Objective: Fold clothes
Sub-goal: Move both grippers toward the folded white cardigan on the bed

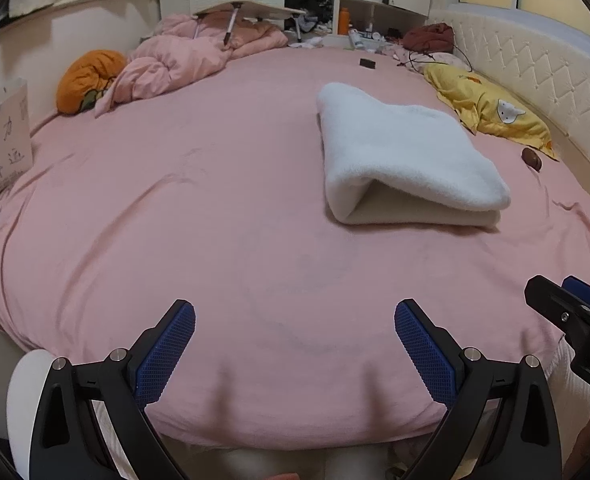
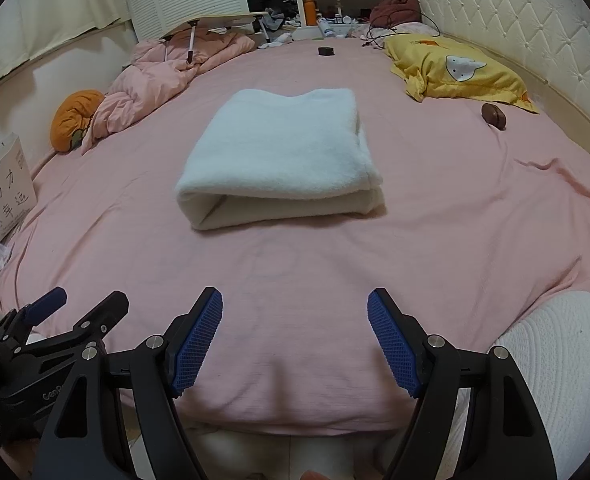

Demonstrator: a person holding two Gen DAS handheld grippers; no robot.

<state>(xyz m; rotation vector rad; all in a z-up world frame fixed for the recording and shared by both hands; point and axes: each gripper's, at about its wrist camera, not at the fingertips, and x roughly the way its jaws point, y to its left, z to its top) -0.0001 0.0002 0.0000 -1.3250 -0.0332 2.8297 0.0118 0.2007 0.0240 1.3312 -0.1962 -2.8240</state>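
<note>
The folded white garment (image 2: 281,156) lies mid-bed on the pink sheet (image 2: 335,280), well apart from both tools. It looks like thick fleece, doubled over, with its open loop facing the cameras. Judged soft, light and limp: it should sag when lifted and is not fragile or slippery against ribbed pads. The best hold is probably the two near corners of the top layer, where the edges are free.

The left gripper (image 1: 295,354) has its jaws spread wide with nothing between them, hovering over the near edge of the bed. The right gripper (image 2: 295,342) is likewise released and empty.

Writing: the white paper bag (image 2: 5,186) at the left bed edge carries handwritten Chinese characters, reading roughly "越努力越幸运". The left tool's body, seen from the right wrist view, shows partial lettering, "Gen…"; the rest is hidden.
</note>
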